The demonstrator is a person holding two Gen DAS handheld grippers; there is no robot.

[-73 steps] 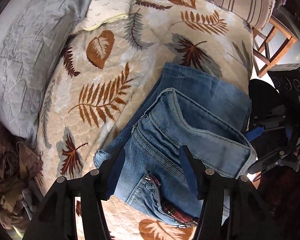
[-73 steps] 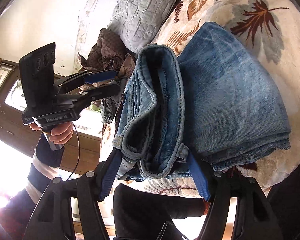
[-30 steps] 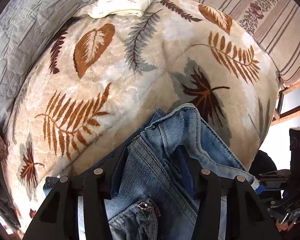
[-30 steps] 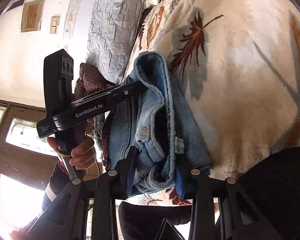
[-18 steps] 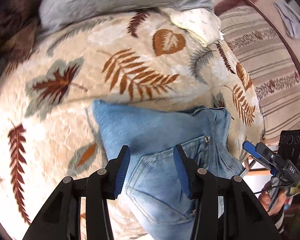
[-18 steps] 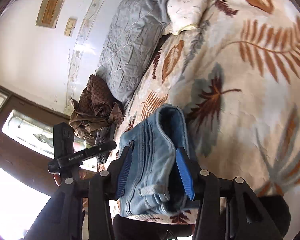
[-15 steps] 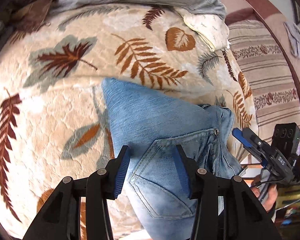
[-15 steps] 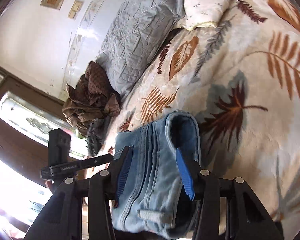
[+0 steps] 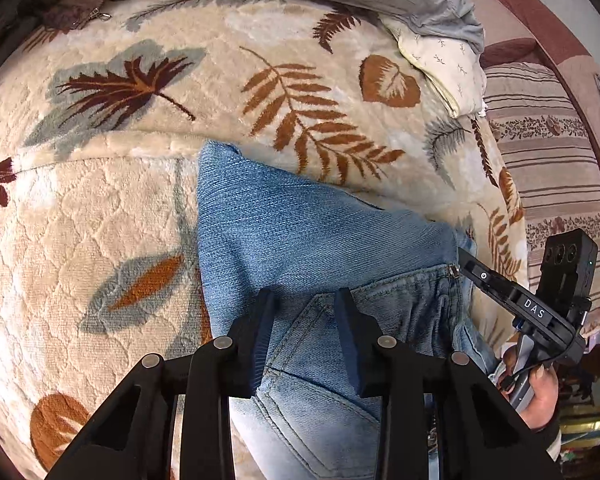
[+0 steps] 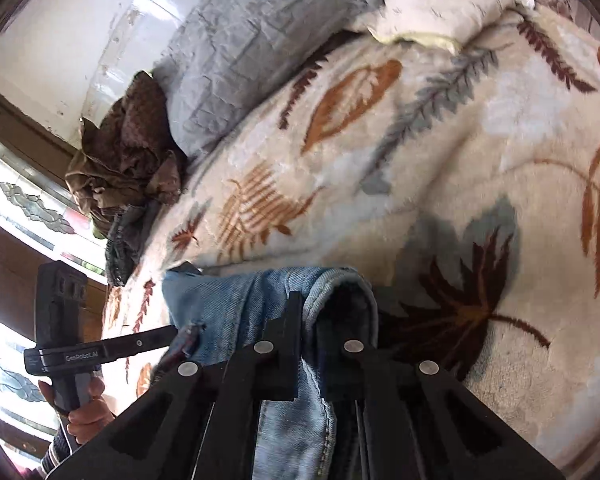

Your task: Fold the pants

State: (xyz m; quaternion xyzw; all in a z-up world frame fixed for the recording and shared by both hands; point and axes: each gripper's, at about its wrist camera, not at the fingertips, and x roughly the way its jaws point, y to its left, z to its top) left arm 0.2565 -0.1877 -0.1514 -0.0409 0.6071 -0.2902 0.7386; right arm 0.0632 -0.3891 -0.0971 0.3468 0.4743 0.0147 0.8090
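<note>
While its jaws are closing, the left gripper [image 9: 304,304] hangs over the back pocket of the folded jeans [image 9: 300,240], the denim lying beneath and between the blue pads; whether they already press on the cloth I cannot tell. Just to its right, at the waistband edge of the jeans, the right gripper [image 9: 466,262] reaches in, held by a hand [image 9: 536,392]. From that gripper's own camera, the right gripper [image 10: 306,320] is clamped together on a fold of the jeans [image 10: 228,300], a strip of denim pinched between its fingers. The jeans lie folded at the near edge of a cream leaf-patterned blanket [image 9: 100,200]. Farther off sit a grey quilt [image 10: 252,40], a pale pillow [image 10: 440,0] and a heap of brown clothing [image 10: 124,152].
</note>
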